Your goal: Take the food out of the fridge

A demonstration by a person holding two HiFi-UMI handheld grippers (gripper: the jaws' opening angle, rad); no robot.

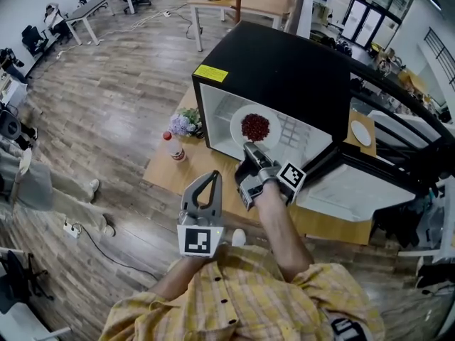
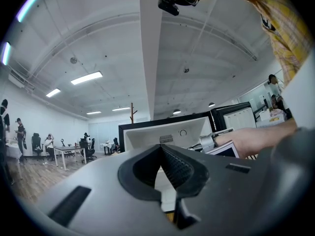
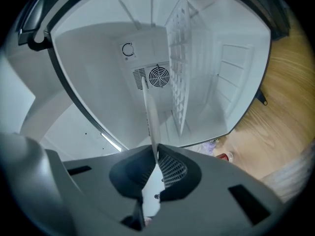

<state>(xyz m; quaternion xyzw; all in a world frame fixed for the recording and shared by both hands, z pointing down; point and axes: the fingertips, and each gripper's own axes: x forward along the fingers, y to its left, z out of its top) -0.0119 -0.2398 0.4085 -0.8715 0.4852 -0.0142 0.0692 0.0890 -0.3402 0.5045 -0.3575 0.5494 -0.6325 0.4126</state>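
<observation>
The person wears a yellow plaid shirt with dark buttons, sleeves ending near the elbow; the grey left gripper and right gripper each bear a black-and-white marker cube.

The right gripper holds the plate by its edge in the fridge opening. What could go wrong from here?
1. The right gripper pinches only the rim of the plate, so it may tilt and the red food may roll off.
2. The plate could hit the fridge frame coming out.
3. A swing left could knock the bottle over.
</observation>
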